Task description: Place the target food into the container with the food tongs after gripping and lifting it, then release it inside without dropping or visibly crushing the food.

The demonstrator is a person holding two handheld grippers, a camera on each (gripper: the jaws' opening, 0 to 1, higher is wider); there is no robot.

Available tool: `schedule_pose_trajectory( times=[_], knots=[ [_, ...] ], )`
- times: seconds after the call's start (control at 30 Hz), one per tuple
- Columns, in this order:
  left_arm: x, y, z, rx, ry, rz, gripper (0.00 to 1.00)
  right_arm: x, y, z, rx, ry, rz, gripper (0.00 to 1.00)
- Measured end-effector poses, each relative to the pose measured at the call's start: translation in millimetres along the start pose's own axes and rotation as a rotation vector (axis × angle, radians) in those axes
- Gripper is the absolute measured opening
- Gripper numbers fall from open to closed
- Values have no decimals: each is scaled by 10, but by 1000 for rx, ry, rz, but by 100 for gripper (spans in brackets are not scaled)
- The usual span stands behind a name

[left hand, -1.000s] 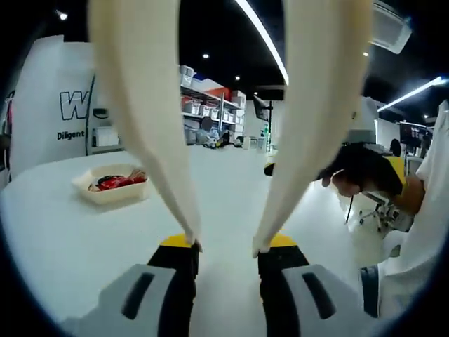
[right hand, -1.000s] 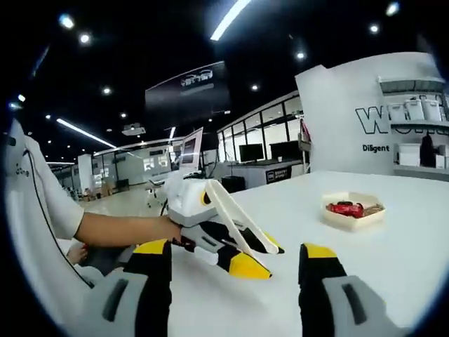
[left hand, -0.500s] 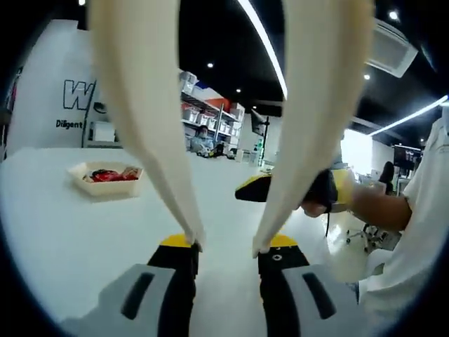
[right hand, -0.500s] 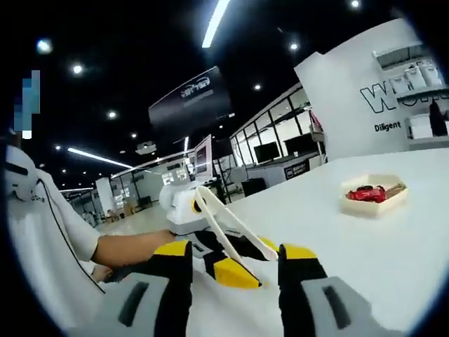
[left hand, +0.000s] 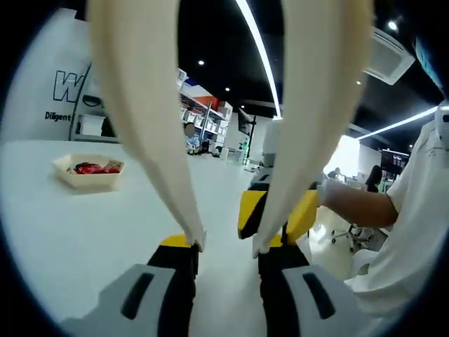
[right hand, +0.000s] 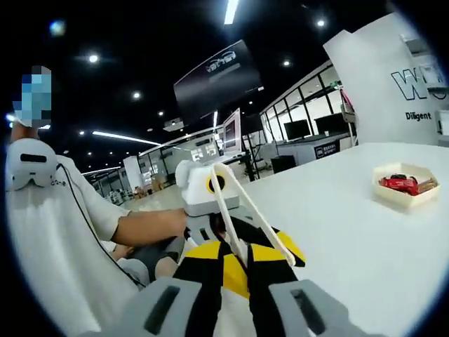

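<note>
Cream food tongs [left hand: 147,105] stand between the jaws of my left gripper [left hand: 228,242], their two arms spread and pressed against the jaws' inner faces. My right gripper [left hand: 277,210] comes in from the right, its yellow-tipped jaws on either side of the tongs' right arm. In the right gripper view its jaws [right hand: 237,265] stand nearly together around one arm of the tongs [right hand: 231,210] and the left gripper's yellow tip. A cream container [left hand: 88,175] with red food [left hand: 88,168] sits far off on the white table; the container [right hand: 403,196] holds the red food [right hand: 400,183].
The white table [left hand: 77,232] stretches wide between the grippers and the container. A person in a white shirt [right hand: 49,232] holds both grippers at the table's near edge, a forearm [right hand: 147,225] showing. Shelves and a white wall panel stand behind.
My right gripper's jaws have narrowed from wide apart to nearly together and have closed in on the tongs at the left gripper's tip. Both views have swung; the container has not moved.
</note>
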State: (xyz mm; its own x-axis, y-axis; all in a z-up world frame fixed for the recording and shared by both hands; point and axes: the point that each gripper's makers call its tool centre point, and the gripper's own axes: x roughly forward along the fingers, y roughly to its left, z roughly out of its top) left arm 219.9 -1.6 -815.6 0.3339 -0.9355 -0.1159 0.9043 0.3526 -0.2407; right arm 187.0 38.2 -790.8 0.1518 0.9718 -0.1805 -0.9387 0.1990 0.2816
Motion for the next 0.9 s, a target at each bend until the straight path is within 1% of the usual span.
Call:
schedule_pose_trajectory(
  times=[0.03, 0.07, 0.13, 0.17, 0.23, 0.27, 0.3, 0.33, 0.37, 0.43, 0.5, 0.57, 0.6, 0.7, 0.73, 0.8, 0.83, 0.9],
  knots=[
    [2, -38, 3, -20, -4, -15, 32, 13, -15, 6, 10, -2, 3, 3],
    [2, -41, -3, -17, -1, -16, 32, 16, -15, 9, 19, -5, 6, 3],
    [4, -58, -37, -20, 7, -21, 32, 27, 8, -31, 59, 22, 36, 1],
    [2, -53, -48, -19, 9, -17, 32, 28, 10, -36, 63, 26, 37, 0],
    [-4, -71, -73, -47, -3, -34, 33, 26, 32, -52, 18, 38, 44, 0],
    [-3, -87, -77, -57, -10, -43, 33, 24, 42, -43, -3, 33, 46, 0],
    [0, -124, -90, -62, -16, -62, 35, 18, 38, -54, -21, 42, 41, 0],
    [2, -141, -89, -65, -21, -70, 35, 16, 19, -58, -19, 40, 27, 0],
    [2, -152, -91, -60, -25, -73, 32, 10, -14, -66, -10, 44, 10, 0],
    [5, -144, -76, -44, -48, -68, 33, -4, 23, -74, -5, 47, 37, 0],
    [2, -158, -67, -51, -46, -77, 32, -6, 31, -48, -91, 46, 25, 0],
    [-21, -175, -35, -32, -56, -86, 32, -13, 67, -31, -109, 55, 31, 0],
    [-35, -169, 2, -25, -66, -90, 32, -17, 88, -5, -106, 52, 32, 0],
    [-68, -192, 50, -19, -67, -104, 33, -40, 114, 25, -106, 54, 45, 0],
    [-84, -195, 59, 2, -69, -102, 34, -51, 121, 22, -105, 58, 47, 0],
    [-118, -171, 67, 17, -74, -90, 36, -87, 119, 23, -102, 51, 48, 0],
    [-132, -157, 67, 18, -78, -87, 37, -107, 121, 35, -84, 41, 53, 0],
    [-161, -122, 77, 7, -83, -86, 38, -136, 114, 48, -81, 37, 52, 0]
  ],
)
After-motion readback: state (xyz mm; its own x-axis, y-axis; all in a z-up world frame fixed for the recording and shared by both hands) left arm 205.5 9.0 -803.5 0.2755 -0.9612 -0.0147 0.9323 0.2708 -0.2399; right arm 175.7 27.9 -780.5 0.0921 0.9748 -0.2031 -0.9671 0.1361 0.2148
